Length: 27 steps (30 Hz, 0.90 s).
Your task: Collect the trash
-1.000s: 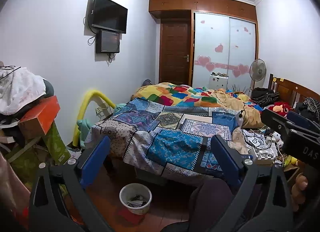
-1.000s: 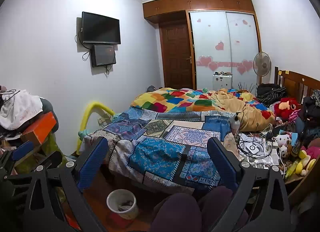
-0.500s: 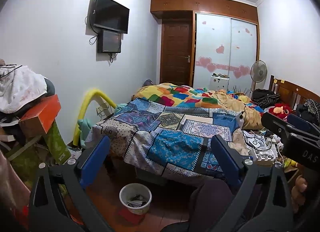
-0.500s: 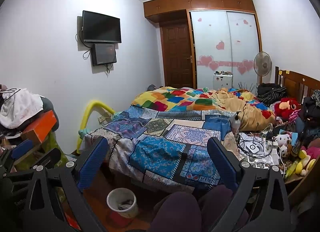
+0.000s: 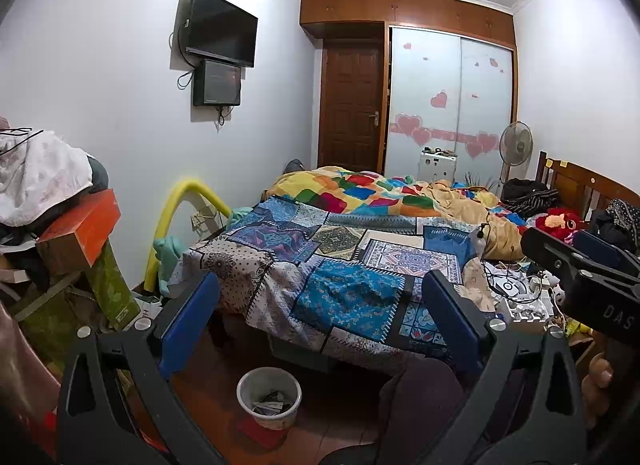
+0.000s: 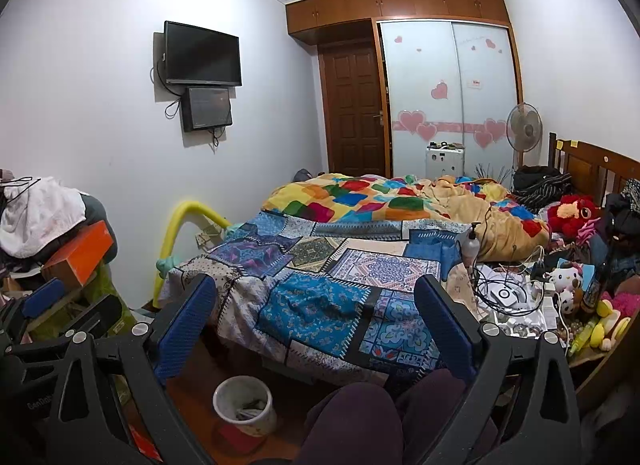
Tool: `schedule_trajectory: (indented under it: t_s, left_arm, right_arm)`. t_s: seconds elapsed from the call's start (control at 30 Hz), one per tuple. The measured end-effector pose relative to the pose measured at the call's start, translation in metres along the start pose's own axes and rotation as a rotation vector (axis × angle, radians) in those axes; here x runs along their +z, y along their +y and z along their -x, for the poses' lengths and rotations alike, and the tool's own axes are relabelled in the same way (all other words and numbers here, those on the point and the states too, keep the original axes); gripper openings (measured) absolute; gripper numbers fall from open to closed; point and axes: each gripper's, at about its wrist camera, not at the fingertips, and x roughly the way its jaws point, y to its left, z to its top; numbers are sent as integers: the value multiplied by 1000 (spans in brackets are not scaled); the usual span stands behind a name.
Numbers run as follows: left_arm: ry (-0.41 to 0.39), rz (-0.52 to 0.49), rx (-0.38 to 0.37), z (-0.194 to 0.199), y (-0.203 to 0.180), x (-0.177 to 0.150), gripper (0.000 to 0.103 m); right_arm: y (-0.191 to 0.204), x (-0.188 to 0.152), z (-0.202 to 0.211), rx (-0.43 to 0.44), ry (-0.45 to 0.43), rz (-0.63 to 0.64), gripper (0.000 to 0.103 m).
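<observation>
Grippers were both raised at the foot of the bed, nothing held in either: the left gripper [image 5: 320, 317] had its jaws spread wide with only the patchwork bedspread [image 5: 344, 265] showing between the blue pads, and the right gripper [image 6: 316, 317] stood spread the same way. The right gripper also showed at the right edge of the left wrist view, and the left gripper at the left edge of the right wrist view, so the two sat side by side and near each other.

The task's bin, a small white wastebasket [image 5: 269, 391], stood on the red floor below the bed's end, already holding some scraps of paper. What else counted as trash was not clear from here. The likeliest source looked to be the crowded bedside surface [image 6: 532, 317] on the right, where cables, small boxes and plush toys lay tangled together.

That tangle was the main risk, in my judgement: a grab there could snag a cable and drag other things off the edge, or take something that was not rubbish at all. The person's knee [image 6: 352, 417] sat between grippers and wastebasket, so a drop from this height could miss the rim and land on the floor
</observation>
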Motion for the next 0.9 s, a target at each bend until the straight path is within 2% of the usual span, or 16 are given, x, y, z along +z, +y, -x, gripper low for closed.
schedule_trajectory:
  t_s: [0.9]
  left_arm:
    - [-10, 7, -26, 5, -9, 2, 102]
  right_arm:
    - [-2, -3, 3, -1, 1, 6, 99]
